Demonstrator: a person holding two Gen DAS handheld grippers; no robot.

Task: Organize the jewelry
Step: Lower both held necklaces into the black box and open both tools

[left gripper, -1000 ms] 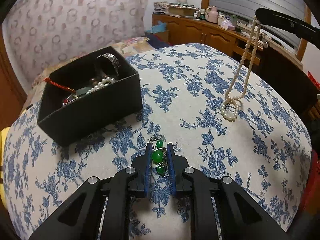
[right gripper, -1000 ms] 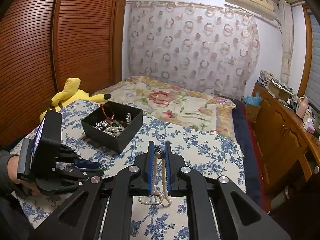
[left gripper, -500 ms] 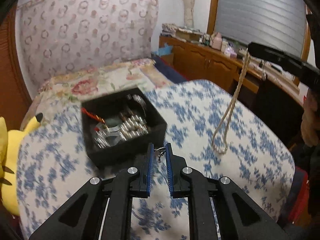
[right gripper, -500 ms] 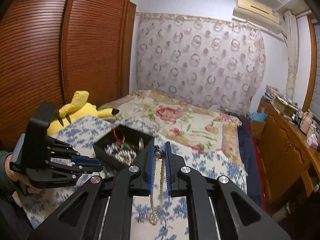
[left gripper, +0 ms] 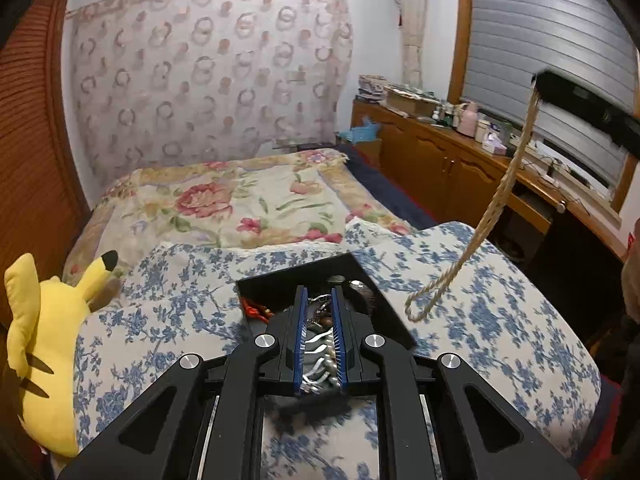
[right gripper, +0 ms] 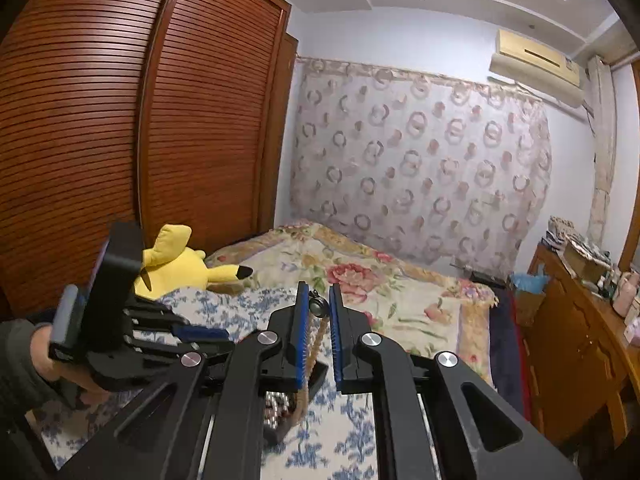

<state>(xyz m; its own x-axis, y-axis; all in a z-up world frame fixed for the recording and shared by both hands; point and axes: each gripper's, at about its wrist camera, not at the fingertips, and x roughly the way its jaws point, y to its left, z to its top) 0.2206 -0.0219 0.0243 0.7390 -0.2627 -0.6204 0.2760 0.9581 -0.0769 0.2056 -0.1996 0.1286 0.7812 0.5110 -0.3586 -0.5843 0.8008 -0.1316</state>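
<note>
Delivery stage, as I judge it. My left gripper (left gripper: 319, 300) hangs over the open black jewelry box (left gripper: 384, 304) on the blue-flowered quilt (left gripper: 500, 320); its jaws stand a narrow gap apart, and a fine chain (left gripper: 319, 312) seems to hang between the pads, though against the heaped contents below I cannot tell whether it is truly pinched. My right gripper (right gripper: 319, 308) stands higher, jaws nearly closed on the clasp end of a pearl necklace (left gripper: 504, 196), which hangs free as a doubled strand. Its long axis runs down and slanted, clasp uppermost, looped lower end (left gripper: 418, 310) just beside the box's right-hand wall and apparently clear of the quilt. Next move, in my judgement: release the left piece into the box, then carry the necklace over the opening and lower it loop first. A yellow plush toy (left gripper: 40, 352) lies at the quilt's edge.
</note>
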